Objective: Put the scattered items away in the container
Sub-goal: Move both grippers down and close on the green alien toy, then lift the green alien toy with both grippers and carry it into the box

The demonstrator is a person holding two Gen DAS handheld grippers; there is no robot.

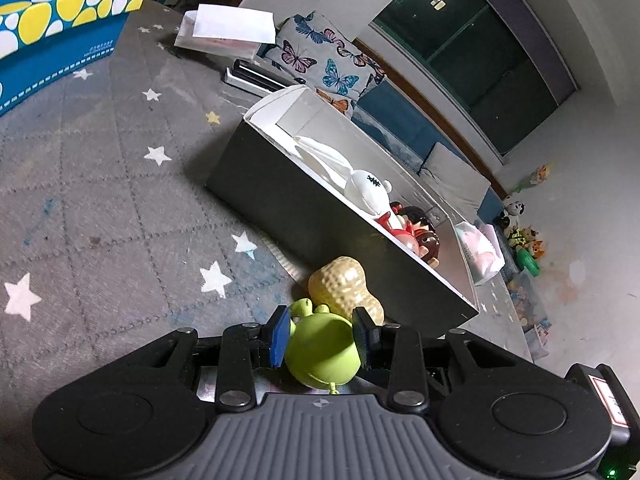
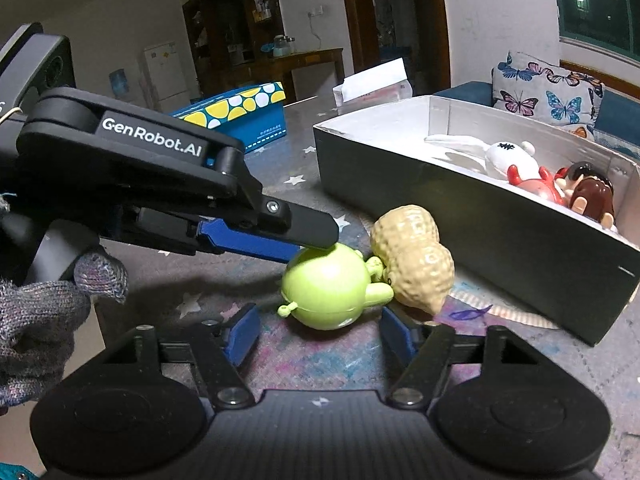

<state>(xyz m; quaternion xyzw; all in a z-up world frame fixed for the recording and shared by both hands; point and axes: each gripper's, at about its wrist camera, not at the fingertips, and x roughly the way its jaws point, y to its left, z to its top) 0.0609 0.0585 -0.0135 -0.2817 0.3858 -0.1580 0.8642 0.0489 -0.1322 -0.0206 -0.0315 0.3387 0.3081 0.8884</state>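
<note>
The round, glossy green plastic toy figure (image 1: 322, 354) lies on the grey star-patterned worktop (image 1: 100, 200), touching the beige peanut-shaped toy (image 1: 346, 286) near the grey open box (image 1: 280, 196). The left hand-held gripper (image 1: 322, 338) pinches its hard, light, probably slippery body across the widest part; the right hand-held gripper (image 2: 314, 338) is spread.

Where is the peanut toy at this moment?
The peanut toy lies on the star mat, outside the box near its front wall. It touches the green toy, which the left tongs are clamping.
</note>
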